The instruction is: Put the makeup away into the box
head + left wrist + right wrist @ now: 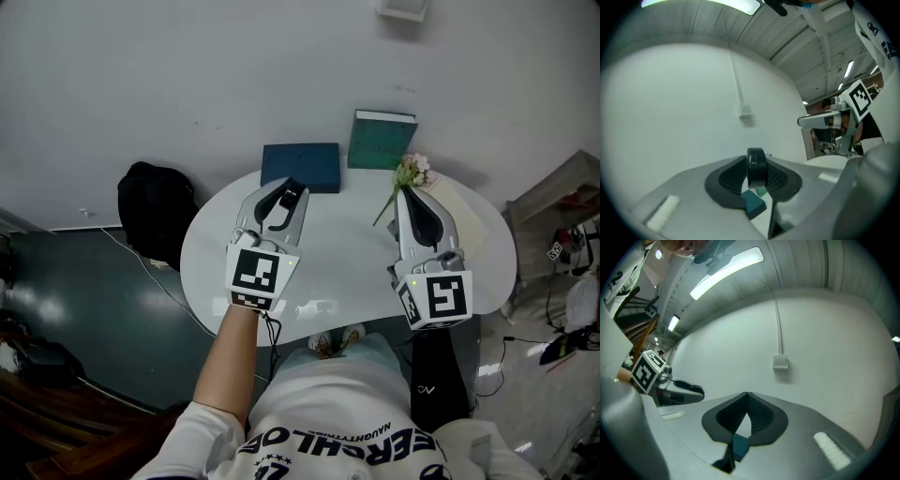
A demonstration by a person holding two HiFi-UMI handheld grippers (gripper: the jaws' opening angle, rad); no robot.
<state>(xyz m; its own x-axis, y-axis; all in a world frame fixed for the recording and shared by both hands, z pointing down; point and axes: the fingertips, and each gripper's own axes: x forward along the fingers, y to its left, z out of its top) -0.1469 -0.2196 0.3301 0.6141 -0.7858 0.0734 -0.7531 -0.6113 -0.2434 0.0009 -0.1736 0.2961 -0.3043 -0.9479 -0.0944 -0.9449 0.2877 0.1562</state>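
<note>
Left claw [284, 194] clamped on a black, round makeup case [756, 166], held at the near side of a dark blue box [302, 166] that lies at the far edge of the white tabletop [347, 262]. The right claw [405, 195], jaws pressed together with nothing between them, hangs toward the tabletop's far right, just beside a sprig of pale flowers [413, 171]. A teal box [382, 141] stands against the wall at the far edge.

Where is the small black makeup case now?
The small black makeup case is clamped in the left gripper, left in the head view, over the white oval table, near the dark blue box.
</note>
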